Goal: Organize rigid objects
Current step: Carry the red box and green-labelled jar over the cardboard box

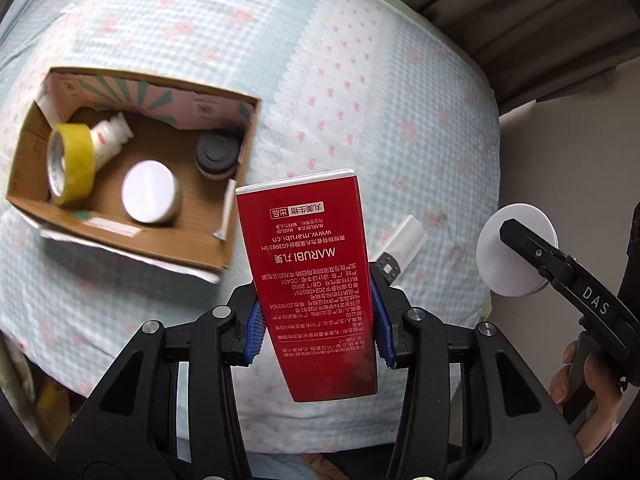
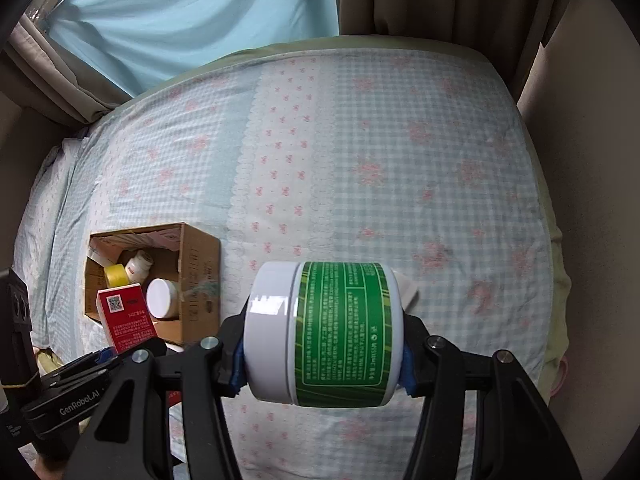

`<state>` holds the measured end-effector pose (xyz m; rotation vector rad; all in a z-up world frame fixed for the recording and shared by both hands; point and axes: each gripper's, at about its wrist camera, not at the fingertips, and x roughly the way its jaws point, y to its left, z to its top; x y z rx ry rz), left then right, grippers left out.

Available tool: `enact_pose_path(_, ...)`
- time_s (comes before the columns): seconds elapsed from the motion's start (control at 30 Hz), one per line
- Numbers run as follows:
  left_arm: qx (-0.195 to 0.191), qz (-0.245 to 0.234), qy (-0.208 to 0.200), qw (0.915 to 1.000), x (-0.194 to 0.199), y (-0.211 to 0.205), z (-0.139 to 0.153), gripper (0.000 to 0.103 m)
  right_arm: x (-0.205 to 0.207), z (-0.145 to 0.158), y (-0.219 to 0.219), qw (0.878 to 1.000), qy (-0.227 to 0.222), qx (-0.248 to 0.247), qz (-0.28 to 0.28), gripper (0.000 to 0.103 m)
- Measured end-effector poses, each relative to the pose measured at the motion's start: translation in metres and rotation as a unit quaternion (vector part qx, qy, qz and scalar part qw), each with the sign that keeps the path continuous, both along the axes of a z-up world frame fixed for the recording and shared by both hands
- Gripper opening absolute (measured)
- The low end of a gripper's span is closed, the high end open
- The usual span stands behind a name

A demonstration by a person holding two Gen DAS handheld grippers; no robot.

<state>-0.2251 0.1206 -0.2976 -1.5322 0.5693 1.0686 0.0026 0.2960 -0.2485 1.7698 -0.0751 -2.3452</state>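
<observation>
My left gripper (image 1: 318,320) is shut on a tall red MARUBI carton (image 1: 308,276), held upright above the bed, right of an open cardboard box (image 1: 236,184). The box holds a yellow tape roll (image 1: 72,162), a white bottle (image 1: 108,136), a white-lidded jar (image 1: 150,192) and a dark round jar (image 1: 216,156). My right gripper (image 2: 322,356) is shut on a white jar with a green label (image 2: 324,332), held on its side above the bed. The jar's white end (image 1: 516,248) shows at the right of the left wrist view. The red carton (image 2: 126,316) and box (image 2: 200,276) show at the right wrist view's lower left.
A small white object (image 1: 406,242) lies on the checked bedsheet (image 2: 360,160) behind the red carton. Brown curtains (image 2: 420,0) and a light blue curtain (image 2: 180,12) hang beyond the bed. A beige wall (image 2: 592,200) borders the bed's right side.
</observation>
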Motion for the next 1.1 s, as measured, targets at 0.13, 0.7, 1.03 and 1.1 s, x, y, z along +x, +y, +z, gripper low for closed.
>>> enact_pose_path(0.13,0.004,0.005,0.018,0.9998,-0.061,0.005,0.003,0.040,0.007,0.003,-0.053,1.000,-0.002,-0.025,-0.002,0.052)
enact_pose_path(0.7,-0.011,-0.169,0.071,0.9829,-0.169,0.045,-0.086,0.040,0.020,-0.067,-0.222,0.997,-0.066,-0.045,-0.004,0.052)
enact_pose_path(1.03,0.020,-0.335,0.114,0.9351,-0.132,0.068,-0.129,0.040,0.022,-0.117,-0.245,0.998,-0.050,0.020,0.043,0.052)
enact_pose_path(1.1,0.025,-0.358,0.128,0.9245,-0.126,0.070,-0.134,0.040,0.024,-0.122,-0.250,0.997,-0.034,0.036,0.066,0.052)
